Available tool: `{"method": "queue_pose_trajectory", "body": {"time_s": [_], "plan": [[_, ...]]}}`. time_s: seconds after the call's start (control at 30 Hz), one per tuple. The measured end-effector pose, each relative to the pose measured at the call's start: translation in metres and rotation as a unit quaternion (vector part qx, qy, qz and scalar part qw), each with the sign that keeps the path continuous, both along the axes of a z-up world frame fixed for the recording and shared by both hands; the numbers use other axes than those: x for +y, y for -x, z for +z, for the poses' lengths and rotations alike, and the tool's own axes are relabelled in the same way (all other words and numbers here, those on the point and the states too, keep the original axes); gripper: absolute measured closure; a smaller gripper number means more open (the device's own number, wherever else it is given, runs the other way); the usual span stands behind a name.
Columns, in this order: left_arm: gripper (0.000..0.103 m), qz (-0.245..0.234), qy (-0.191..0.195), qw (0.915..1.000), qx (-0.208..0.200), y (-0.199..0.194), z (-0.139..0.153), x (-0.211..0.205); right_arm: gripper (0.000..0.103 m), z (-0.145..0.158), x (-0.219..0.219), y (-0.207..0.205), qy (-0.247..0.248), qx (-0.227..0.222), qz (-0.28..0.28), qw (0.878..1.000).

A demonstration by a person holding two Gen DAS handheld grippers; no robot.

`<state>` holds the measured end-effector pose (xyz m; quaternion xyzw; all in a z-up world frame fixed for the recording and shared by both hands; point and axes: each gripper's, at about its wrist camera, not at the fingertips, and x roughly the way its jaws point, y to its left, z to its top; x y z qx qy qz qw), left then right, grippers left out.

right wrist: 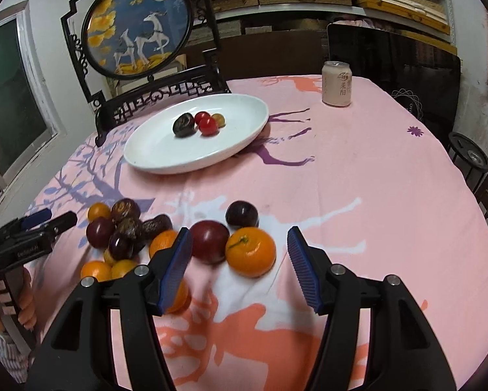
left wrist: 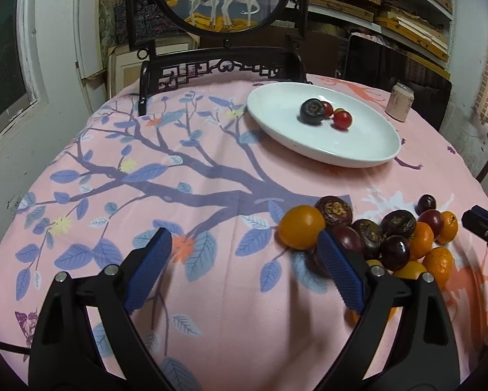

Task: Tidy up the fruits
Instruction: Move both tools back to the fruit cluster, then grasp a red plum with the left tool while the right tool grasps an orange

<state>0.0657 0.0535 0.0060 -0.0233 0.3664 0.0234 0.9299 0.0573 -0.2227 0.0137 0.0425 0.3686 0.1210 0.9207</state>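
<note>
Fruit sorting on a pink, tree-printed tablecloth (left wrist: 230,309) is at an early stage. A white oval plate (right wrist: 165,153) near the far side of the table holds only four small fruits: one dark fruit (right wrist: 183,124), two red ones (right wrist: 208,125) and a yellowish one (right wrist: 219,119) behind them.

Most of the job appears to lie ahead. A heap of oranges and dark purple fruits (left wrist: 387,238) sits on the cloth at the near edge, well apart from the plate.

The left gripper (left wrist: 242,260) hovers with its jaws spread wide and nothing between them; its right-hand finger rests just beside the leftmost orange (left wrist: 301,230) of the heap, though contact cannot be told.

The right gripper (right wrist: 239,260) is also open and holds nothing. A large orange (right wrist: 250,251) and a purple plum (right wrist: 209,241) lie just ahead, between its blue fingers, so either looks like the likely next pick.

A pink drink can (right wrist: 336,84) stands beyond the plate, and a framed deer picture (right wrist: 138,26) rises behind the table.
</note>
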Motion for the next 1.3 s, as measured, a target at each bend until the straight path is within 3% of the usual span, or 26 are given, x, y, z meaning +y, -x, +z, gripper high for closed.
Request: {"method": "queue_pose_trajectory", "body": {"time_s": [0.23,0.4,0.6,0.77,0.9,0.97,1.03,1.2,1.3], "plan": [[0.01,-0.047,-0.02,0.9987,-0.008,0.005,0.0,-0.023,0.042,-0.001,0.003,0.0,0.008,0.002,0.001,1.0],[0.01,-0.07,-0.033,0.997,0.009,-0.002,-0.008,-0.035,0.041,-0.002,0.003,-0.001,0.008,0.005,0.002,1.0],[0.007,-0.09,-0.074,0.9931,0.014,-0.009,-0.016,-0.052,0.041,-0.004,0.003,-0.002,0.01,0.009,0.0,1.0],[0.005,-0.069,-0.061,0.9955,0.021,-0.009,-0.016,-0.037,0.041,-0.004,0.003,-0.002,0.01,0.008,-0.001,1.0],[0.005,-0.002,-0.063,0.998,0.005,0.005,-0.007,-0.008,0.041,-0.005,0.001,-0.003,0.005,0.008,-0.005,1.0],[0.006,0.018,-0.035,0.9992,0.011,0.013,-0.009,0.011,0.041,-0.004,0.001,-0.002,0.003,0.007,-0.003,1.0],[0.006,0.01,-0.004,0.9999,0.014,0.016,-0.008,0.018,0.041,-0.002,0.001,0.0,0.001,0.004,-0.001,1.0],[0.006,-0.031,-0.038,0.9988,0.007,0.018,-0.009,-0.005,0.041,-0.001,0.001,0.001,0.0,0.001,0.001,1.0],[0.012,-0.047,-0.033,0.9982,0.018,0.014,-0.013,-0.009,0.041,0.0,0.001,0.002,-0.001,0.0,0.004,1.0]]}}
